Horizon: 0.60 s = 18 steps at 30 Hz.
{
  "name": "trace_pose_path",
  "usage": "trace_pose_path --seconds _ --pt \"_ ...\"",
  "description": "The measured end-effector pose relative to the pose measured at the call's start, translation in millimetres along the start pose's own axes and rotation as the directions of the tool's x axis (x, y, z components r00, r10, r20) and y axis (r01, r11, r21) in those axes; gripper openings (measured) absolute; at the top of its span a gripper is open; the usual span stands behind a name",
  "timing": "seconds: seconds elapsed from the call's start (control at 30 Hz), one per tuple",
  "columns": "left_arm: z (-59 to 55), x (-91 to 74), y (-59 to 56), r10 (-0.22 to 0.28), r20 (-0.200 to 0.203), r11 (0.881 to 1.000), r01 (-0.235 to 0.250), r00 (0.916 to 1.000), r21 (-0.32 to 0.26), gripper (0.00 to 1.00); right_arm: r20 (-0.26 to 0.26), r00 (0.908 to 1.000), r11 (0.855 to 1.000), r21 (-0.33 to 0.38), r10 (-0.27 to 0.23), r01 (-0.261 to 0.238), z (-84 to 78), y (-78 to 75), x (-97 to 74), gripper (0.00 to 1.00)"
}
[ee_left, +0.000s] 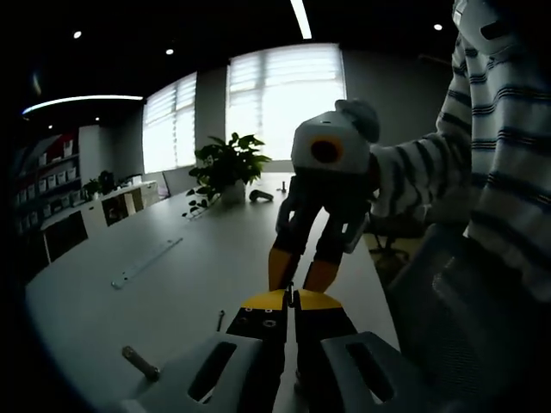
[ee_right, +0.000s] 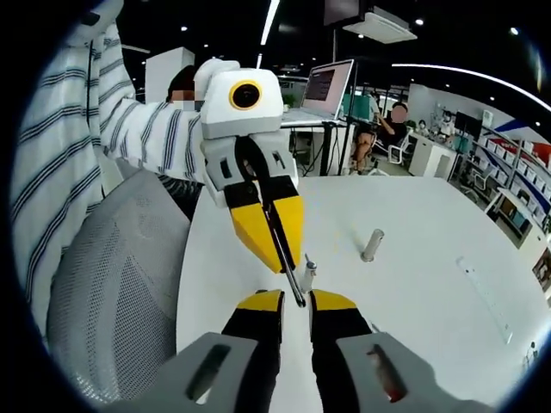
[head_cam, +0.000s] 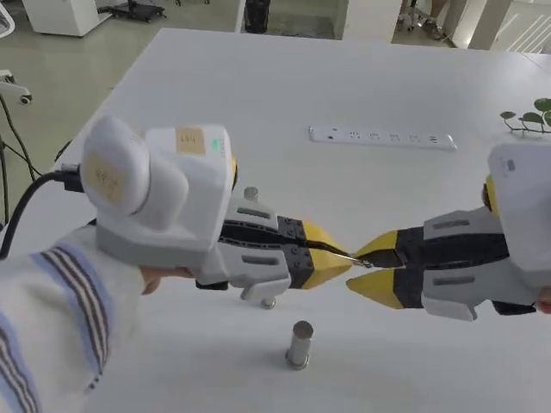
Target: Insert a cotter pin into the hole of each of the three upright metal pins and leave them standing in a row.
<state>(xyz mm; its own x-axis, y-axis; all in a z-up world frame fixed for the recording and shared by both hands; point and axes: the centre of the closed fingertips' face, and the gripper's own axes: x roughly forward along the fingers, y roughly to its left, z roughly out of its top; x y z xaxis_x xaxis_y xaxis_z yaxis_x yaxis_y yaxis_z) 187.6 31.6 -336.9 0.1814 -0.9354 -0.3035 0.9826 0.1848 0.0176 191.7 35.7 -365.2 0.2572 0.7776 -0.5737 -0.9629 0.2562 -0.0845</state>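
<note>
Firmly the left gripper (head_cam: 347, 256) is clamping a thin dark cotter pin (ee_right: 293, 280) — its end lying between the right gripper's (ee_right: 297, 299) parted fingers.

In the head view we observe bright, even light on the white table (head_cam: 362, 77), with only faint, soft shadows; the sleeve (head_cam: 52, 318) at lower left is slightly blurred. In the left gripper view the windows (ee_left: 284, 95) at upper centre glare, leaving the foreground dim. Both gripper views bend straight lines near their edges.
</note>
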Motion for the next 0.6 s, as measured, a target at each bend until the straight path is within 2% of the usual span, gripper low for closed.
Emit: trace_pose_path --seconds 0.07,0.2,0.37,0.47,0.6 --pt "0.1 -0.1 -0.6 -0.005 0.002 1.0 0.005 1.0 0.002 0.0 -0.014 0.9999 1.0 -0.006 0.008 -0.008 -2.7 2.0 1.3 0.05" --pt "-1.3 -0.1 -2.6 -0.015 -0.005 1.0 0.015 0.9999 0.017 0.0 -0.01 0.9999 1.0 0.003 0.007 -0.007 -3.2 2.8 1.3 0.0" --pt "-2.8 0.8 -6.0 -0.026 -0.011 0.999 0.026 0.9996 0.019 0.0 0.0 0.9995 0.999 0.017 0.031 -0.031 -3.0 7.6 -2.4 0.0" --pt "-3.9 2.7 -10.0 -0.042 -0.018 0.999 0.042 0.999 0.033 0.0 -0.01 0.9987 0.999 0.01 0.051 -0.05 -4.2 11.2 -5.6 0.0" --pt "-5.0 4.8 -14.9 -0.061 -0.022 0.998 0.061 0.9979 0.022 0.0 -0.03 0.9964 0.997 0.003 0.079 -0.079 -6.4 16.4 -8.9 0.0"
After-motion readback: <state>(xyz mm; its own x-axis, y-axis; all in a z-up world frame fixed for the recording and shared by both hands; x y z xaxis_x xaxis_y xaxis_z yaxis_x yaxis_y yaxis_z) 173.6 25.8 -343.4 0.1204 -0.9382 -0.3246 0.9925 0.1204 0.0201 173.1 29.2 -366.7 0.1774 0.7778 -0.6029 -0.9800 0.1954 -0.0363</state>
